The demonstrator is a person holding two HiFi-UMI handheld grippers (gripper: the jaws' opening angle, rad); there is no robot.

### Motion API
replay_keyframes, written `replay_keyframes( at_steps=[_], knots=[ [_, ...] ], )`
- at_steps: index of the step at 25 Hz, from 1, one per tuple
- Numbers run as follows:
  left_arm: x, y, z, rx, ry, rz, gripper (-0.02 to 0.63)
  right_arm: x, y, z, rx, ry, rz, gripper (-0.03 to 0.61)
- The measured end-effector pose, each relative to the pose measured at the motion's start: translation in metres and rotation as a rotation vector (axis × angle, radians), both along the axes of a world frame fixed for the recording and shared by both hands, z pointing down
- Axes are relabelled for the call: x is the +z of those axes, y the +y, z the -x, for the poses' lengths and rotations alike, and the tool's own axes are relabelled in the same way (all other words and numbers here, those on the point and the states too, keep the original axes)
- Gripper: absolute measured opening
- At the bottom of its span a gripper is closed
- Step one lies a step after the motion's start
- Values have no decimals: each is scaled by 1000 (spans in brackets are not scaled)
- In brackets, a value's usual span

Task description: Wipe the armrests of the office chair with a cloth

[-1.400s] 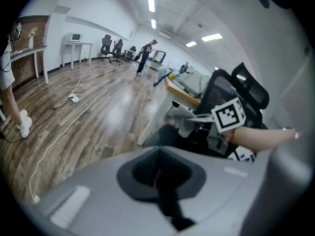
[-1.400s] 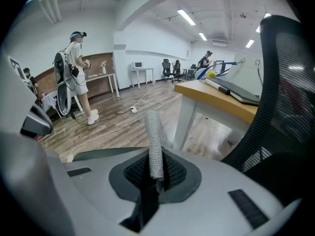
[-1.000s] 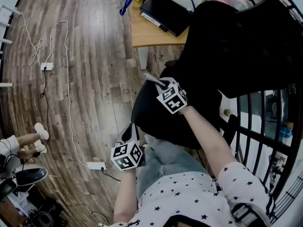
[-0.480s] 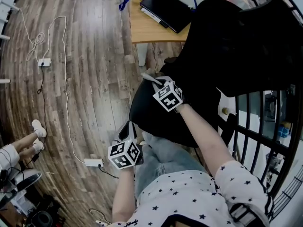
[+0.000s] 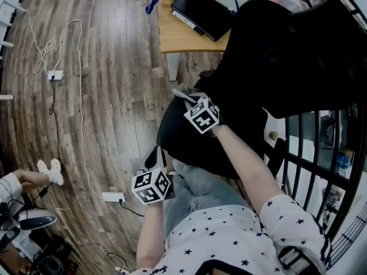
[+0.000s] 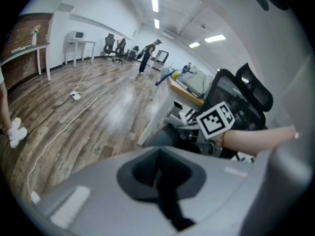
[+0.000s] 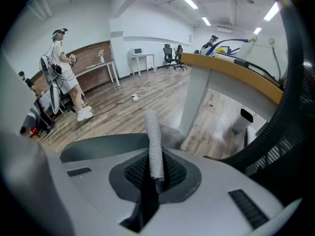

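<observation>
The head view looks steeply down from above the person onto the office chair [image 5: 275,56], the wooden floor [image 5: 109,96], the surface [image 5: 172,39], the left hand-held gripper [image 5: 156,159] and the right hand-held gripper [image 5: 186,99]. The left gripper view rides low, facing along its jaws across the floor toward the chair and the right one's marker cube [image 6: 215,122]. The right gripper view sits close under the surface's edge, facing the open room past the cloth [image 7: 153,146] in its jaws. All three share the floor and its white cable [image 5: 82,119].
</observation>
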State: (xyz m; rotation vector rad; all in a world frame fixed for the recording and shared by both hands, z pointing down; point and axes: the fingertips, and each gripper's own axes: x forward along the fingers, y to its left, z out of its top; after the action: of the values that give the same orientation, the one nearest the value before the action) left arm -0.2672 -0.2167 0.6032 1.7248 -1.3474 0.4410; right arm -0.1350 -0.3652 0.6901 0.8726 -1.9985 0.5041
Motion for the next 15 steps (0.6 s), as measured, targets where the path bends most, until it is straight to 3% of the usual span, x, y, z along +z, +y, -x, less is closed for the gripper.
replay_keyframes(
  at_steps=[15],
  knots=[
    [-9,12,3,-19,-5,-20,8,0,28,16,-30,-8,16,26]
  ],
)
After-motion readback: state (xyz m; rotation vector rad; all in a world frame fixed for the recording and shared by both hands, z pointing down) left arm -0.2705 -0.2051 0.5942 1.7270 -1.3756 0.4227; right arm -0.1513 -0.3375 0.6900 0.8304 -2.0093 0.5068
